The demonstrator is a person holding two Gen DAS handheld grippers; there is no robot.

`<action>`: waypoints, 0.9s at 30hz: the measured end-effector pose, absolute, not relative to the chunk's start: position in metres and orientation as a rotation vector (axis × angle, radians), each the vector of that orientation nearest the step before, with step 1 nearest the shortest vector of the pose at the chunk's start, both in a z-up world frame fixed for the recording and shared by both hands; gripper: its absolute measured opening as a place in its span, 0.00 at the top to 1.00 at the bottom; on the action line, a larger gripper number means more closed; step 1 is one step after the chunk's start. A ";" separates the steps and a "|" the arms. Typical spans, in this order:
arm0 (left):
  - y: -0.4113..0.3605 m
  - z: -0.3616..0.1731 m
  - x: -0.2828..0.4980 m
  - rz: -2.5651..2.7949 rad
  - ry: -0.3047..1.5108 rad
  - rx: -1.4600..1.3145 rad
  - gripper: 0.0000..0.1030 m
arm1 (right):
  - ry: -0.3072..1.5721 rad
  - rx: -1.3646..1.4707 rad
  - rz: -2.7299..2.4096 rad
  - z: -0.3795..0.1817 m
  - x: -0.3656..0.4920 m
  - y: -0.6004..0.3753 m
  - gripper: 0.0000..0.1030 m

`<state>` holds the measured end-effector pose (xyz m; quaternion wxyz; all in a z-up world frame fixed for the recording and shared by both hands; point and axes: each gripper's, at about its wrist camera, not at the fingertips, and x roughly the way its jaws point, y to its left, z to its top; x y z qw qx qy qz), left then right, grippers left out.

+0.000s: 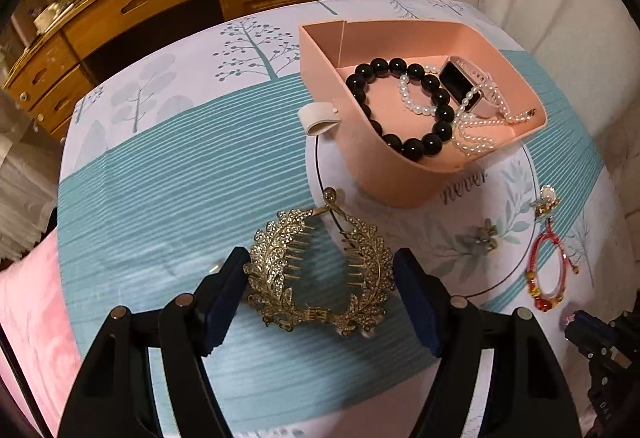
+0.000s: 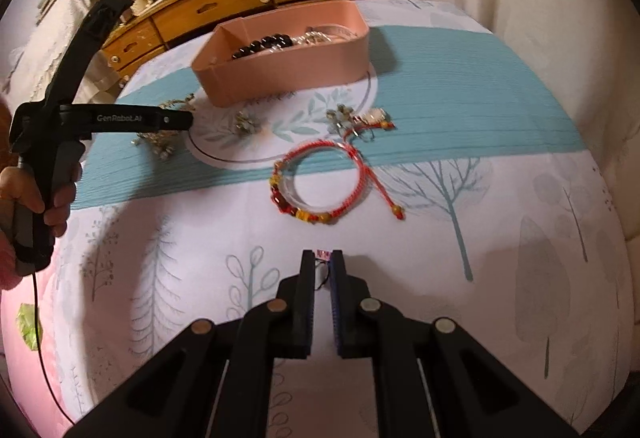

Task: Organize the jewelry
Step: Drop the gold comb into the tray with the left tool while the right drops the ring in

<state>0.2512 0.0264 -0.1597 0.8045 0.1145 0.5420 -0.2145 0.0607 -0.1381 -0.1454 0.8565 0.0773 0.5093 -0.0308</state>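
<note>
A gold rhinestone leaf hair comb [image 1: 320, 278] lies on the tablecloth between the fingers of my open left gripper [image 1: 322, 290], which straddles it without clear contact. The pink tray [image 1: 332, 78] behind it holds a black bead bracelet [image 1: 404, 106], a pearl strand [image 1: 476, 134] and a white smartwatch [image 1: 472, 84]. My right gripper [image 2: 323, 266] is shut on a small pink-and-black trinket [image 2: 322, 254], low over the cloth. A red cord bracelet [image 2: 320, 186] lies just beyond it; it also shows in the left wrist view [image 1: 546, 270].
Small green-flower earrings [image 2: 246, 122] and a shell charm [image 2: 374, 118] lie on the round white print [image 2: 288, 154]. A white clip [image 1: 320, 116] sits by the tray's corner. A wooden dresser [image 1: 160, 6] stands behind the table. A pink cloth [image 1: 28, 318] lies at the left edge.
</note>
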 end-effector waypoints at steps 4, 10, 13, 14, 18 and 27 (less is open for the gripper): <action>0.026 -0.145 0.242 -0.421 1.171 0.214 0.30 | 1.039 0.156 -0.032 -0.133 0.070 -0.142 0.93; 0.024 -0.118 0.231 -0.410 1.156 0.150 0.30 | 0.965 0.183 -0.038 -0.110 0.093 -0.154 0.93; 0.018 -0.103 0.229 -0.413 1.131 0.150 0.30 | 0.926 0.229 -0.046 -0.099 0.108 -0.165 0.93; 0.015 -0.098 0.229 -0.414 1.122 0.153 0.30 | 0.919 0.238 -0.047 -0.097 0.112 -0.167 0.93; 0.004 -0.083 0.230 -0.411 1.084 0.160 0.30 | 0.876 0.272 -0.041 -0.084 0.130 -0.178 0.93; -0.022 -0.062 0.253 -0.397 1.006 0.098 0.30 | 0.780 0.314 0.008 -0.064 0.173 -0.196 0.93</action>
